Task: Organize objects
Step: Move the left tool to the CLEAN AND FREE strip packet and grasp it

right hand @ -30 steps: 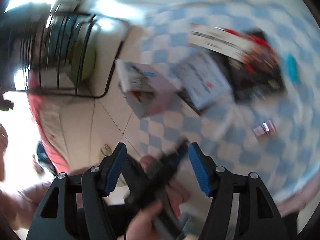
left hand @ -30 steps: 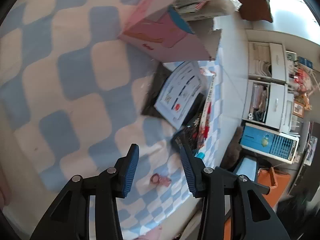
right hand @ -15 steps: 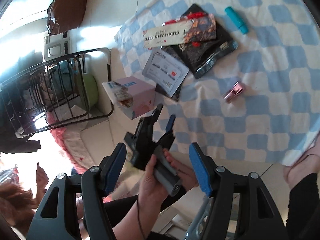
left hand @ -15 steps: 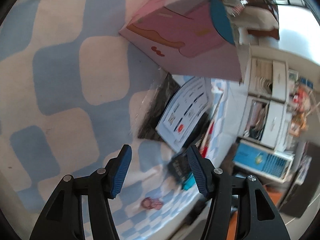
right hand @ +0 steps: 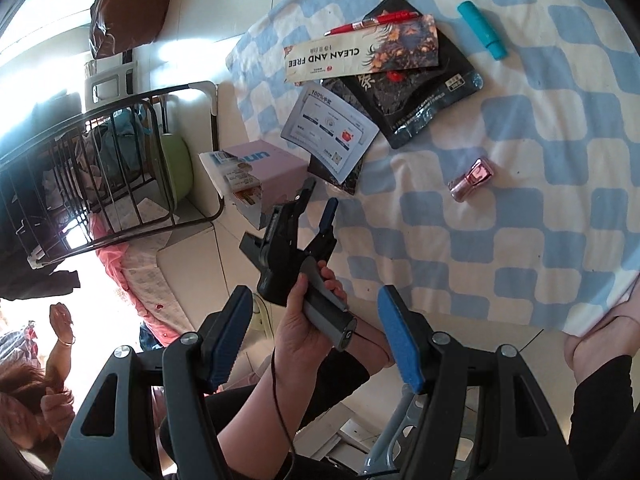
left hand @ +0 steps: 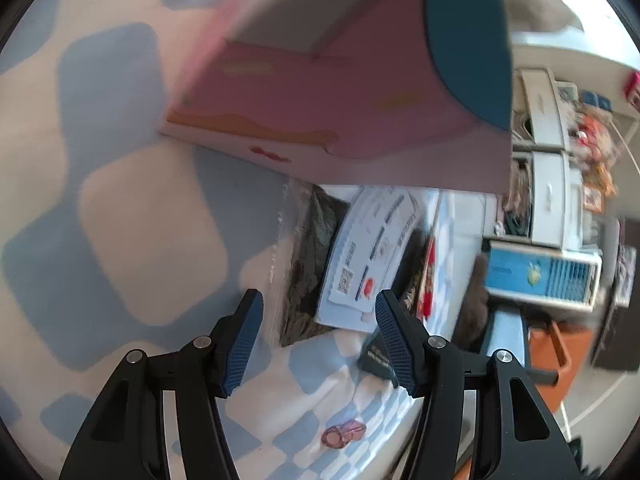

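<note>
A blue-and-white checkered cloth [right hand: 500, 216] spread on the pale floor [right hand: 224, 20] carried everything. Toward the upper middle of the right wrist frame, a black foil pouch [right hand: 424, 100] lay under a printed sleeve [right hand: 360, 56] and a red pen [right hand: 372, 22]. A white leaflet [right hand: 330, 132] overlapped a second dark packet [right hand: 340, 176]. A teal tube [right hand: 482, 30] and a pink bottle [right hand: 472, 180] lay apart. A pink box [right hand: 260, 164] stood at the cloth's left edge.

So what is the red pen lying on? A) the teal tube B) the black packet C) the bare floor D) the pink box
B: the red pen rests across the top edge of the black packet, apart from the teal tube.
</note>
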`<action>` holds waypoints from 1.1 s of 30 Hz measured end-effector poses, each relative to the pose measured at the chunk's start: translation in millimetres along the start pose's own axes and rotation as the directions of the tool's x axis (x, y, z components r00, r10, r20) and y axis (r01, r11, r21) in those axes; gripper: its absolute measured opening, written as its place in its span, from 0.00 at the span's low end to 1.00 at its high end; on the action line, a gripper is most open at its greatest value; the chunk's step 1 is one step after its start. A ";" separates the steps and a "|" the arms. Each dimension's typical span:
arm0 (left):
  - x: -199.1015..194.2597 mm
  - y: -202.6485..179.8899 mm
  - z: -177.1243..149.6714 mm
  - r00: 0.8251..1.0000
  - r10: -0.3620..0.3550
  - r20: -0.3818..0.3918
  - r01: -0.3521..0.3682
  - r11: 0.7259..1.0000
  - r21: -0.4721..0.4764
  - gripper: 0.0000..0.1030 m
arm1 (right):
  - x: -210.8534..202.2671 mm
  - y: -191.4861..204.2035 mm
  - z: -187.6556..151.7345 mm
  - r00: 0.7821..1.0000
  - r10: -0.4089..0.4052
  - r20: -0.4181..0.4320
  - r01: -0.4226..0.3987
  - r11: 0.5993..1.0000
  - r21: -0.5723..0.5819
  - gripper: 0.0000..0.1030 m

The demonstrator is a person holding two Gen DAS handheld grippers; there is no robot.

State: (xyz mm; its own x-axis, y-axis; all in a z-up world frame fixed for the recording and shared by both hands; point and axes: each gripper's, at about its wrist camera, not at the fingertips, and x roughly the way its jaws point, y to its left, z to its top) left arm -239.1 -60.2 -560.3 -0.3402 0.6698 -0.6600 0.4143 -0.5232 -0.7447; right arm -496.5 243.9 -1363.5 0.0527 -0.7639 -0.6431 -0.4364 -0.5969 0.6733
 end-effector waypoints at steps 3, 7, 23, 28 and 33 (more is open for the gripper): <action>12.9 2.0 -2.2 0.998 -0.055 -0.010 0.055 0.998 -0.003 0.55 | 3.7 -1.6 -0.3 1.000 0.022 -0.013 -0.021 1.000 0.017 0.64; 30.9 6.9 -0.1 0.989 -0.141 -0.035 0.141 0.990 -0.015 0.55 | 7.9 -1.0 -1.0 1.000 0.023 -0.020 -0.022 1.000 0.017 0.64; 81.6 -62.7 -37.7 0.994 0.111 -0.016 -0.097 0.922 0.376 0.55 | 12.7 -8.8 1.9 0.999 0.016 -0.032 -0.015 0.999 0.043 0.64; 93.5 -75.7 -47.1 0.978 0.206 -0.020 -0.181 0.898 0.401 0.55 | 12.1 -7.9 1.7 0.999 0.017 -0.028 -0.016 0.999 0.044 0.64; 73.0 -79.4 -31.0 0.972 0.231 0.037 -0.229 0.909 0.347 0.55 | 10.0 -10.3 1.0 1.000 0.016 -0.021 -0.015 0.999 0.047 0.64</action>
State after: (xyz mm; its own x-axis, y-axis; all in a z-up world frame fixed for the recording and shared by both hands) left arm -270.6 46.6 -546.3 -0.2664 0.5107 -0.8174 0.1620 -0.8123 -0.5603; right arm -492.3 242.7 -1377.2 0.0643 -0.7785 -0.6243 -0.4793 -0.5728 0.6649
